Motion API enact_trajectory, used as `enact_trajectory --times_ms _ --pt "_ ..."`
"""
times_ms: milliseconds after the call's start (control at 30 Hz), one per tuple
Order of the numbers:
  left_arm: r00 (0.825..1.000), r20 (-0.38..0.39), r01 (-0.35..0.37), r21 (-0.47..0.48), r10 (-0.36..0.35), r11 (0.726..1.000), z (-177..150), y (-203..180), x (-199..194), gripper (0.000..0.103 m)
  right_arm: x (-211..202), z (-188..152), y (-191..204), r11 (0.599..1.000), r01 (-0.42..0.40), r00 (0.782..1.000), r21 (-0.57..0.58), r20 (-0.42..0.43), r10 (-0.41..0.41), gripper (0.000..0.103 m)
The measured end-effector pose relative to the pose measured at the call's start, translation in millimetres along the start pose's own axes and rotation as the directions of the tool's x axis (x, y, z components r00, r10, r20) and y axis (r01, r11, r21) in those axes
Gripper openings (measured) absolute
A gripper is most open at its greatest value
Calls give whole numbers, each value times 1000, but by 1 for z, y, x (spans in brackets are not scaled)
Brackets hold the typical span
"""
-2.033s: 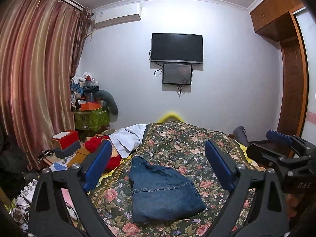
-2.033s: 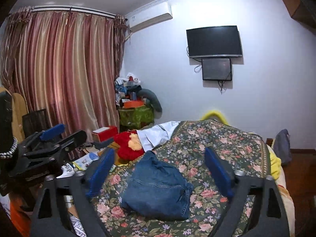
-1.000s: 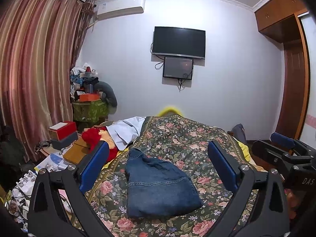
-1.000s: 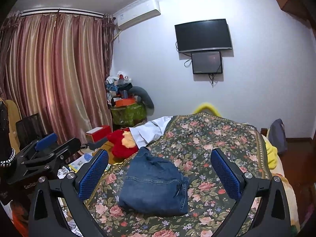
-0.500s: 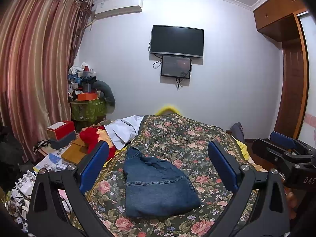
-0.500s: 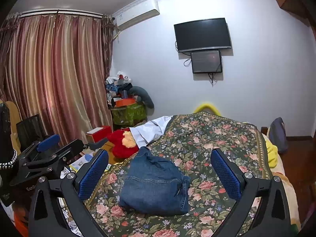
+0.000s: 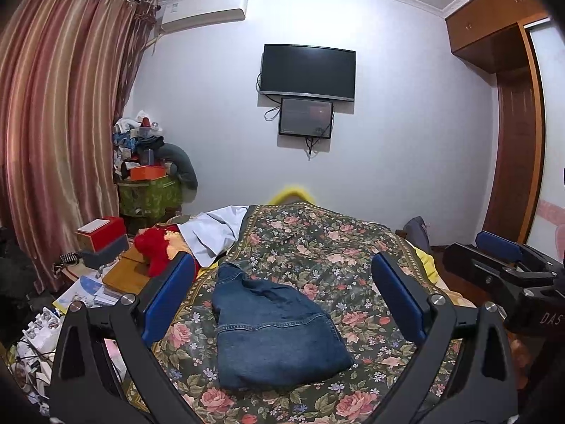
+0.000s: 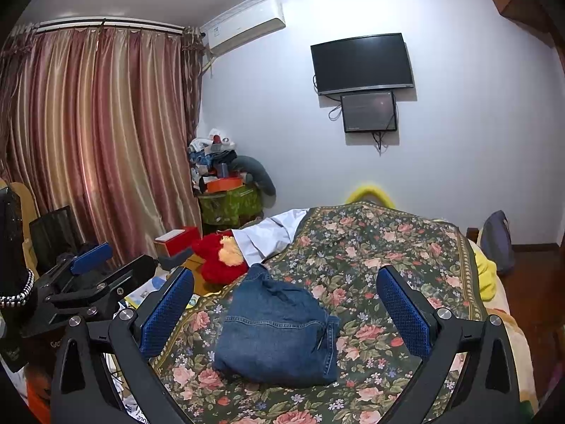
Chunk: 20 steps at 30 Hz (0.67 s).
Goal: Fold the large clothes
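Observation:
A pair of blue jeans (image 7: 272,328) lies folded into a compact bundle on the floral bed cover (image 7: 328,243); it also shows in the right wrist view (image 8: 279,332). My left gripper (image 7: 282,300) is open and empty, held above and short of the jeans. My right gripper (image 8: 286,311) is open and empty, also held back from the jeans. The right gripper shows at the right edge of the left wrist view (image 7: 501,265). The left gripper shows at the left of the right wrist view (image 8: 91,275).
A white garment (image 7: 215,229) and a red plush toy (image 7: 155,251) lie at the bed's left side. Boxes and papers (image 7: 102,240) crowd the floor by the curtain (image 7: 53,141). A cluttered green stand (image 7: 148,194) sits in the corner. A wardrobe (image 7: 512,176) stands right.
Both grippers have risen and drawn back slightly from the bed over two seconds. The jeans have not moved. Both grippers stay open.

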<state>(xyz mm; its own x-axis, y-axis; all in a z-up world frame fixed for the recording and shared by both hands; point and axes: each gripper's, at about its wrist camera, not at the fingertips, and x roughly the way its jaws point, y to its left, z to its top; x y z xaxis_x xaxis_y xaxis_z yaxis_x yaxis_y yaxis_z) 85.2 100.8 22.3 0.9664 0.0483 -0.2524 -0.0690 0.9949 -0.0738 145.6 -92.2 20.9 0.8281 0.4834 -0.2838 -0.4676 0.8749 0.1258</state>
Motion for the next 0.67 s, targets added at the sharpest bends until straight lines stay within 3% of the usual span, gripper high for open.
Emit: enact_trajectory --times_ms 667 --pt "999 3 34 23 -34 999 1 -5 -1 101 -2 1 3 1000 8 1000 19 4 -8 103"
